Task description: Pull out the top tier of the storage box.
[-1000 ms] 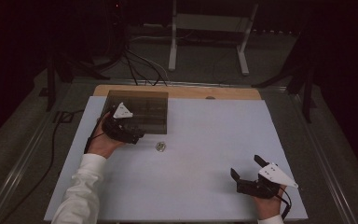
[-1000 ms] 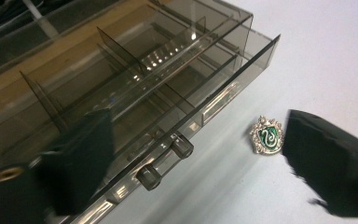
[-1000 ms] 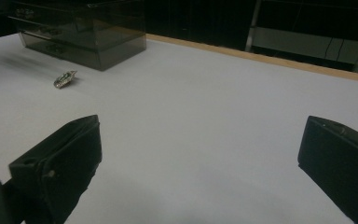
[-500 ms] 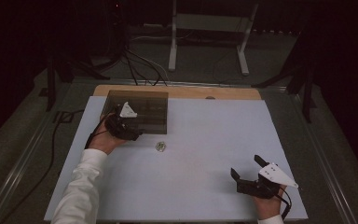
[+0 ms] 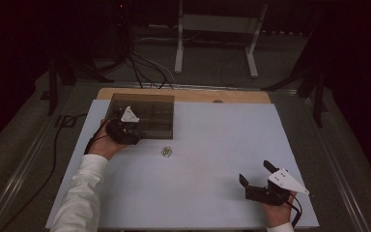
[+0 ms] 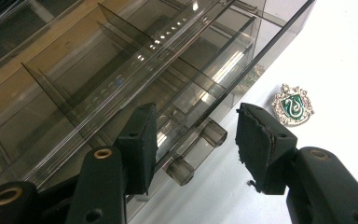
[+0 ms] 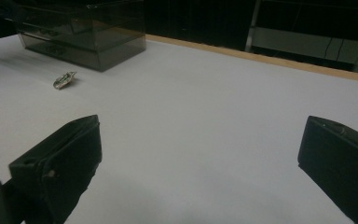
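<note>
Covering most of the wooden table (image 5: 183,94), a white sheet (image 5: 212,159) carried everything else. A smoky clear box (image 5: 147,113) with dividers inside sat at the sheet's far left, its near side facing the person. The left gripper (image 6: 193,140) sat at the box's near left corner, held by a hand in a white sleeve (image 5: 79,193). Its jaws had just been closing and stood partly spread, one on each side of the box's handle (image 6: 196,151), a clear bar with two stubby round ends. The pads (image 6: 142,140) did not touch the handle yet. The right gripper (image 5: 260,175) rested on the sheet at the near right, well apart from the box, jaws spread wide with nothing between them. A small badge (image 6: 293,105), green crest with a silver edge, lay flat on the sheet just beside the box's near side, between the two grippers but far closer to the left one.
</note>
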`<move>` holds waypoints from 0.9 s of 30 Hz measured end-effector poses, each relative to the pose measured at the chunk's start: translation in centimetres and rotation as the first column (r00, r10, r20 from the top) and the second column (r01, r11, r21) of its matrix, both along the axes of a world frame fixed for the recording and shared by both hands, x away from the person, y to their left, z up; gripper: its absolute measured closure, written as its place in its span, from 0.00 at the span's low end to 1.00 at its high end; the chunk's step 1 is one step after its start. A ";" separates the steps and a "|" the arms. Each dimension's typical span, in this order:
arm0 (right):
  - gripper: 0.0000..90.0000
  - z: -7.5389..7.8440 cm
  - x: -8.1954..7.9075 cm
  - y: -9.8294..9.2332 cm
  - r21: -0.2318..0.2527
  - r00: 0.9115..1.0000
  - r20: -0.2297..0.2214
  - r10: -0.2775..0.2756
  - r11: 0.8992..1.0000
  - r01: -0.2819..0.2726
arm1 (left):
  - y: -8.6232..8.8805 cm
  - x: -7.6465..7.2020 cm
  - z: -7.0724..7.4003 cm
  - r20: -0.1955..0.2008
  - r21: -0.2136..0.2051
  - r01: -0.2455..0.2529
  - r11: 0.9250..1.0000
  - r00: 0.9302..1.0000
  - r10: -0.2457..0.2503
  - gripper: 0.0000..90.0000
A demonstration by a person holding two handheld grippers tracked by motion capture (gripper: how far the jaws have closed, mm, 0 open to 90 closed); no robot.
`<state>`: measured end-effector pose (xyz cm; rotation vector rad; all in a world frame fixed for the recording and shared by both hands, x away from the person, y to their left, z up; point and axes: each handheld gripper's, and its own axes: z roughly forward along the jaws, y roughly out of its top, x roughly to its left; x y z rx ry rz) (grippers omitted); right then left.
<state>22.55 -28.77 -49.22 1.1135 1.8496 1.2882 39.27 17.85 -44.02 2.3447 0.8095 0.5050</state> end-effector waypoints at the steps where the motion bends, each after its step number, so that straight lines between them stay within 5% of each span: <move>1: 0.00 0.0 0.0 0.0 -0.001 1.000 -0.001 0.002 1.000 -0.002 | 0.0 0.1 -0.1 0.001 0.005 -0.006 1.000 1.000 0.006 0.53; 27: 0.00 0.1 -0.1 -0.1 0.003 1.000 -0.001 -0.003 1.000 0.003 | -0.4 -0.3 -0.4 0.004 0.037 -0.012 0.999 1.000 0.012 0.58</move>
